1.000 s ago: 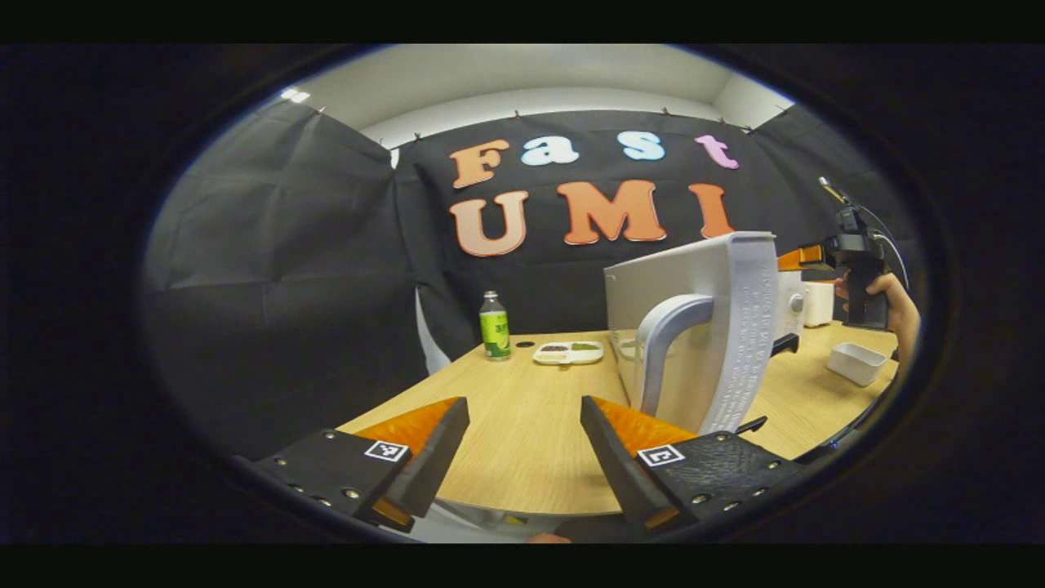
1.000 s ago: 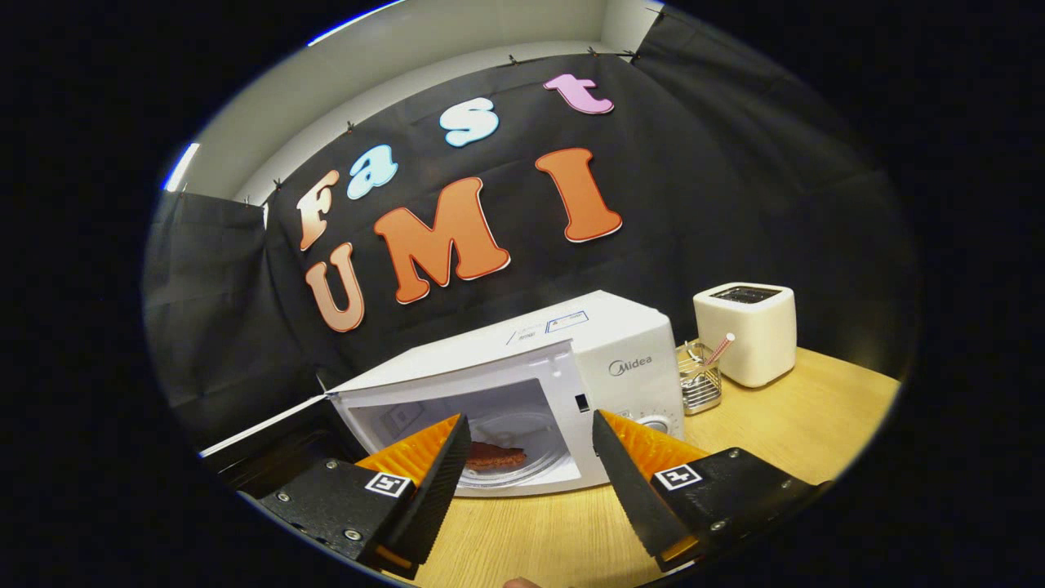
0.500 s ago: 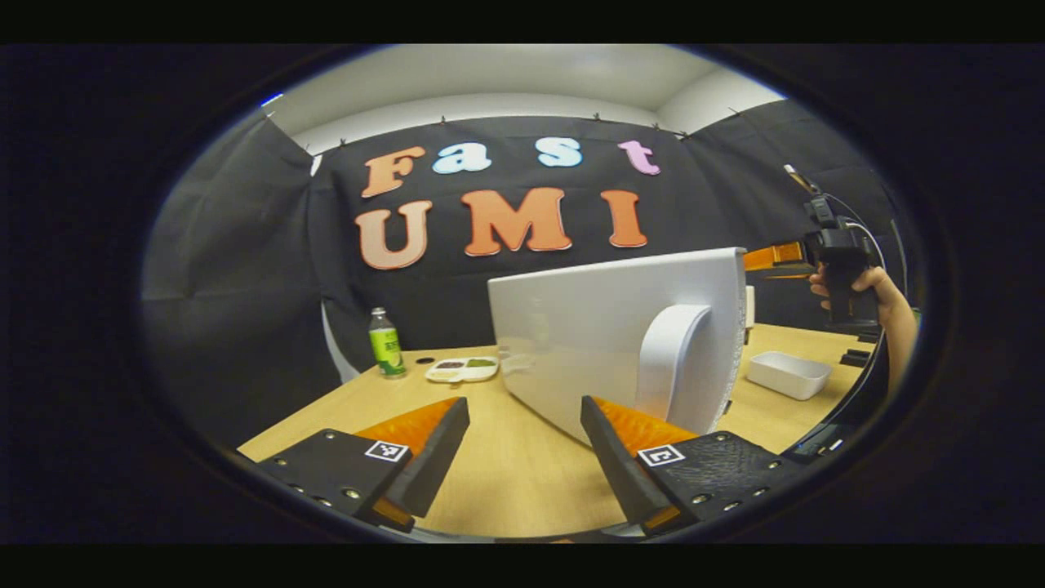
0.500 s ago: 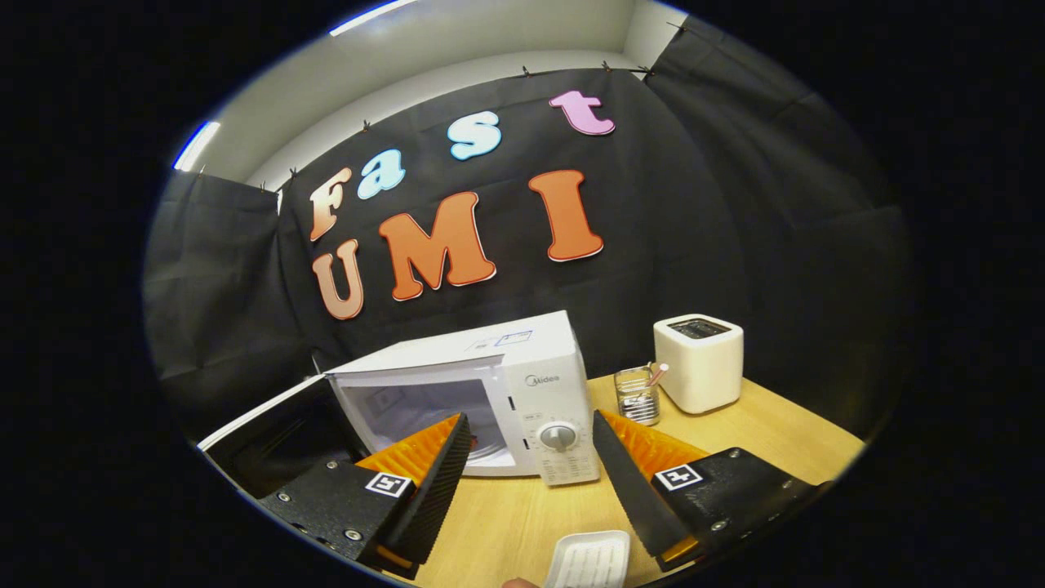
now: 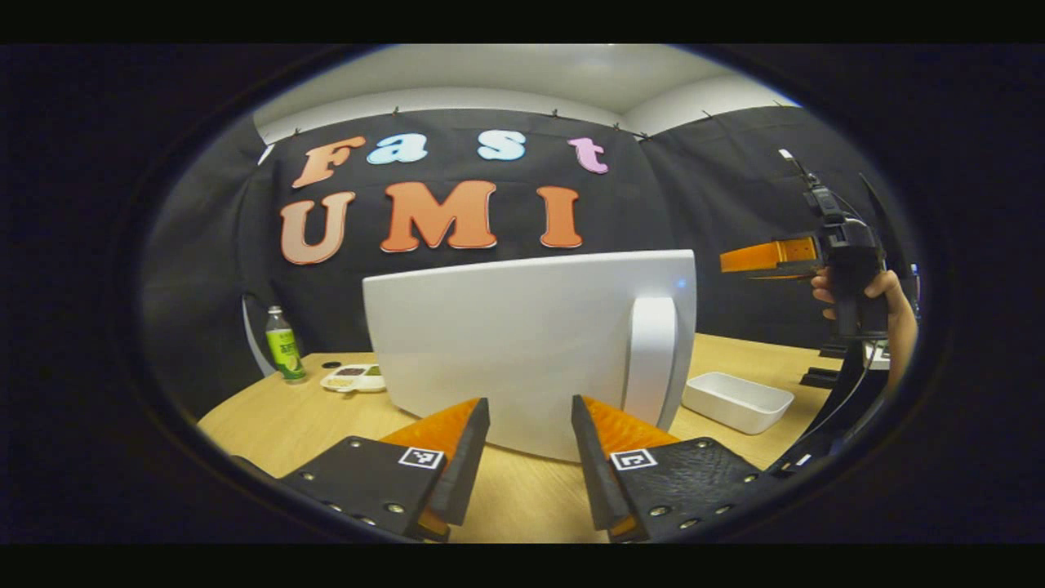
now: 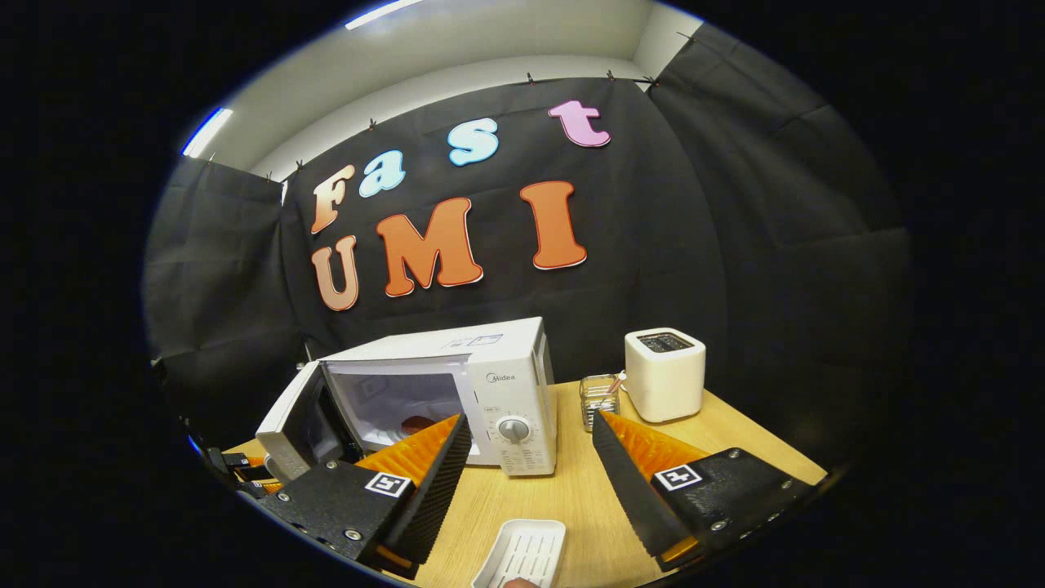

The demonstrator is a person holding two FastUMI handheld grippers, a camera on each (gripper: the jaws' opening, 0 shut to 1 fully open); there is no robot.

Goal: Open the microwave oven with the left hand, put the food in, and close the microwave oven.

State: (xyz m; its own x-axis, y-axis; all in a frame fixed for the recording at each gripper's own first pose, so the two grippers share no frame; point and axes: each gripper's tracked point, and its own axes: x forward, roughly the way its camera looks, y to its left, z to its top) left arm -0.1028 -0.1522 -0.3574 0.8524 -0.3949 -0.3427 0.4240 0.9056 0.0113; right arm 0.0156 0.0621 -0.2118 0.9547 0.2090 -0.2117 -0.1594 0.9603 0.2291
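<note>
In the right gripper view the white microwave (image 6: 490, 384) stands on the wooden table with its door (image 6: 295, 418) partly open. A reddish piece of food (image 6: 416, 423) lies inside. In the left gripper view the door's white outer face (image 5: 506, 343) and its handle (image 5: 651, 359) are just past my left gripper (image 5: 531, 445). That gripper is open with nothing between its fingers; I cannot tell whether they touch the door. My right gripper (image 6: 531, 482) is open and empty, back from the microwave. It also appears raised in a hand (image 5: 857, 286) at the right of the left gripper view.
A white toaster (image 6: 664, 371) and a small clear holder (image 6: 600, 400) stand right of the microwave. An empty white dish (image 6: 522, 555) lies near the front edge, also seen as the dish (image 5: 735, 400). A green bottle (image 5: 284, 343) and a divided plate (image 5: 353, 377) sit far left.
The door has swung toward the microwave, from wide open to partly open. My left gripper followed its outer face and its fingers narrowed a little. My right gripper drew back from the microwave.
</note>
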